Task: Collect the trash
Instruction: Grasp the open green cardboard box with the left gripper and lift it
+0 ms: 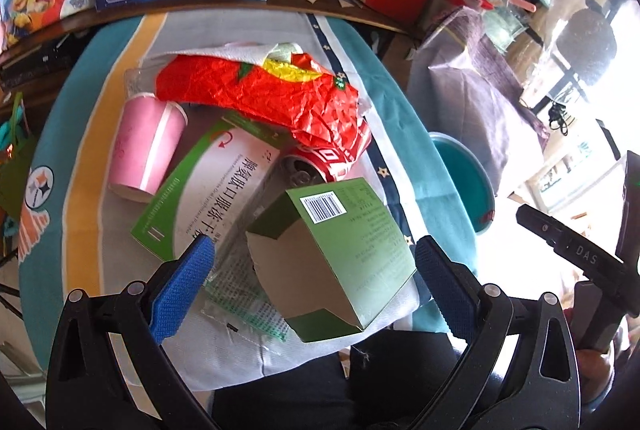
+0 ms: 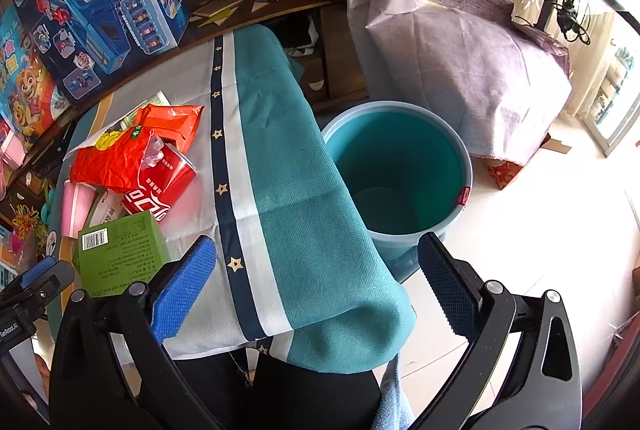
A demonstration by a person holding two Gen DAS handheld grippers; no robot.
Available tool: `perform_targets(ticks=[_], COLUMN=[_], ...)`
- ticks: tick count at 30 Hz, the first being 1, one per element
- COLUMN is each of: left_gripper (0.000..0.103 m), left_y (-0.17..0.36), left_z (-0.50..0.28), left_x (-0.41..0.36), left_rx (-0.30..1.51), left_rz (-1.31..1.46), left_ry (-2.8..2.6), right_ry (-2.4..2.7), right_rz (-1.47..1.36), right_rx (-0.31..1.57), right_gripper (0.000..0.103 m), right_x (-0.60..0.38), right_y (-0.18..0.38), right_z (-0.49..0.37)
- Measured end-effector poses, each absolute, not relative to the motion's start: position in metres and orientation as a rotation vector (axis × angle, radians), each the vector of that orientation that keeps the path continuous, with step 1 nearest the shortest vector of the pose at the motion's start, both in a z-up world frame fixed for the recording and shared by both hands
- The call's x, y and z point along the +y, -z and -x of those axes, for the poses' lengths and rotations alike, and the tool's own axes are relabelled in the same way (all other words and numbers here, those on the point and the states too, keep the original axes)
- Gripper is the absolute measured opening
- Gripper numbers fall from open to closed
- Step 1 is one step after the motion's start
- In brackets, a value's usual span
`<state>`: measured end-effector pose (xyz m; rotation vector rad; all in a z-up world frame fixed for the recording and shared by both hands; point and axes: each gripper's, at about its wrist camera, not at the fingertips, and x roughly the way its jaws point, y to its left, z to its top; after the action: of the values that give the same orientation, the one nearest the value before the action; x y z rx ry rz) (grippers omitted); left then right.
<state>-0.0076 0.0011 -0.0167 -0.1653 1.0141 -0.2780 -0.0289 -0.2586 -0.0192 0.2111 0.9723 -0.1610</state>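
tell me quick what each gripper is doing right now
Left gripper: open, empty, jaws either side of the green box.
Right gripper: open, empty.

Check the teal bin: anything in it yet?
Looks empty. The right wrist view looks straight down into the bin and shows only bare teal wall and floor; the near part of the floor is hidden.

Left gripper (image 1: pixel 314 270) fingers spread wide, right gripper (image 2: pixel 316 270) likewise spread, empty

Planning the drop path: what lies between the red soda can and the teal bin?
In the right wrist view, only bare striped tablecloth lies between the red soda can and the teal plastic bin.
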Motion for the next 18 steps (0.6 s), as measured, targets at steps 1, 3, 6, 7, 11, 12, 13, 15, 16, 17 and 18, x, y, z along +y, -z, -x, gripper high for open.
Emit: perform_targets(ticks=[1,3,6,7,11,12,13,15,16,17,18], left_gripper=[0.099,0.098,0.094,0.09,0.088,0.088,0.086,0.076,0.07,0.067,0.06], left_y=[0.018,0.02,0.027,0.03,0.041,0.044,0.046,0.049,0.051,0.053,0.056], left_z=[0.007,0.005,0.001,-0.001,-0.006,-0.007,-0.008,-0.01,-0.011,-0.01,-0.009], left_x=[-0.001,-0.008,-0.013,-0.016,-0.02,-0.022,-0.023,-0.027,-0.03,-0.031,-0.036], left_rx=[1.02,1.036,1.064,1.075,1.112,1.121,1.127,1.141,1.15,1.154,1.159], left_rz=[0.159,0.144,0.13,0.126,0.117,0.121,0.121,0.114,0.109,0.106,0.102], left_ry=[0.283,0.298,0.316,0.32,0.329,0.335,0.341,0.351,0.361,0.368,0.379], right_ry=[0.161,0.158,0.152,0.148,0.127,0.123,0.118,0.108,0.105,0.1,0.095], right_rz=[-0.213,-0.218,-0.218,-0.217,-0.212,-0.209,-0.208,-0.217,-0.221,-0.226,-0.231], right_rx=[0.974,0.978,0.985,0.987,0.996,0.998,1.003,1.016,1.021,1.03,1.036], right_gripper=[0.097,0.097,0.097,0.097,0.097,0.097,0.097,0.097,0.097,0.097,0.097], right_x=[-0.259,-0.26,-0.258,-0.257,-0.255,-0.254,-0.254,-0.254,-0.256,-0.255,-0.255], right_y=[0.02,0.021,0.023,0.024,0.028,0.029,0.031,0.035,0.037,0.04,0.042], right_z=[0.029,0.029,0.029,0.029,0.025,0.024,0.023,0.02,0.018,0.017,0.016])
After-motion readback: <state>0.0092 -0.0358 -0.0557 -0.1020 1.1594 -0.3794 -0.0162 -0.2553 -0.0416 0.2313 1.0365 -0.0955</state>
